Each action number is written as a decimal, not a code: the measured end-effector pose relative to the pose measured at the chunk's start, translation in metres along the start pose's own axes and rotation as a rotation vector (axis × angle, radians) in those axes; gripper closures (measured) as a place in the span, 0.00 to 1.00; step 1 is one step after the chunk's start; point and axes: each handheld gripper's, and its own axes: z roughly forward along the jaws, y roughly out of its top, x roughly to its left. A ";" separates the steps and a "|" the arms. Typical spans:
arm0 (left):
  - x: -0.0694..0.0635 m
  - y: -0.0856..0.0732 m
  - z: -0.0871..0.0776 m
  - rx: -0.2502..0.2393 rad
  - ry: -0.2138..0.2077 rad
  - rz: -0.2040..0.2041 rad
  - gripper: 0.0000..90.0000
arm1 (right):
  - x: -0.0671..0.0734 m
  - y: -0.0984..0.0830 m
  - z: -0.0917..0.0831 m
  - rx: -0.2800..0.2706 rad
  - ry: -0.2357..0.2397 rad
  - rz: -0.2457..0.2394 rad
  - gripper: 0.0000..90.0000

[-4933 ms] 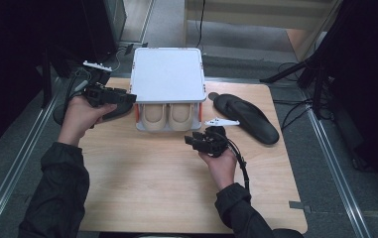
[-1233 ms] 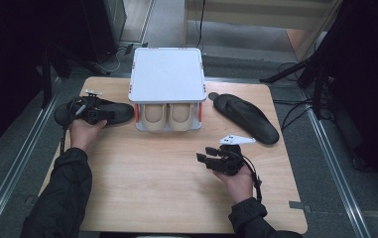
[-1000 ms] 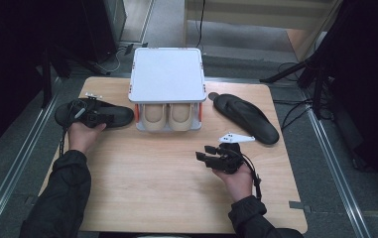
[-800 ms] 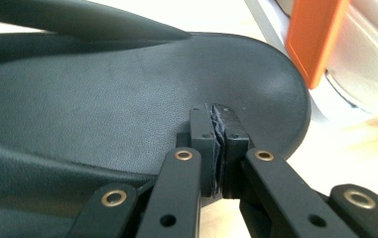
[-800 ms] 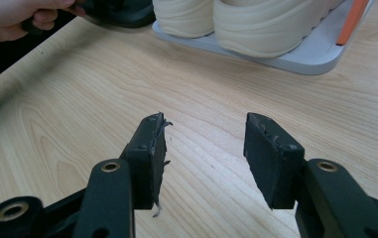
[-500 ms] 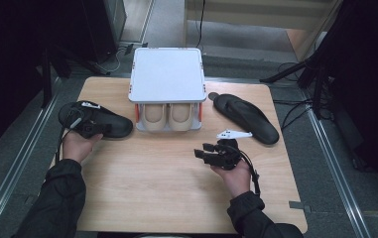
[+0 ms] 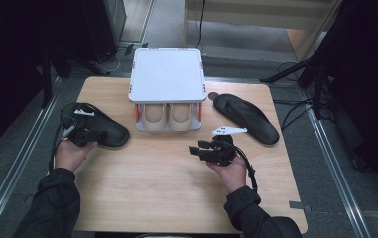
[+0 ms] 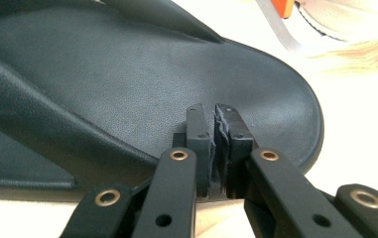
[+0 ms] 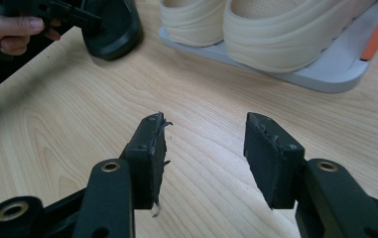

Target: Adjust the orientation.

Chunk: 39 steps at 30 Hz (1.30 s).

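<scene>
Wooden table (image 7: 166,198): my left gripper (image 7: 88,135), jaws pressed together, rests on black sandal (image 7: 108,130); right gripper (image 7: 200,150) spread, empty.

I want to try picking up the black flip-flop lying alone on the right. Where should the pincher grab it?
Probably the strap of the right flip-flop. It arches above the flat sole, so the open right gripper can come from the side and close across it. The sole lies flat on the table, giving little to pinch.
</scene>
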 end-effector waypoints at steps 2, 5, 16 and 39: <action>0.001 0.000 0.000 -0.004 -0.004 -0.007 0.94 | 0.000 0.001 0.002 0.004 0.004 -0.005 0.57; 0.001 0.000 -0.001 -0.005 -0.002 -0.006 0.93 | 0.001 0.002 0.004 0.008 0.007 -0.011 0.57; -0.003 0.009 -0.024 -0.063 0.014 -0.024 0.52 | 0.001 0.002 0.003 0.010 0.005 -0.008 0.57; 0.061 -0.016 -0.054 -0.095 0.077 -0.179 0.97 | 0.000 0.002 0.001 -0.004 -0.011 0.002 0.58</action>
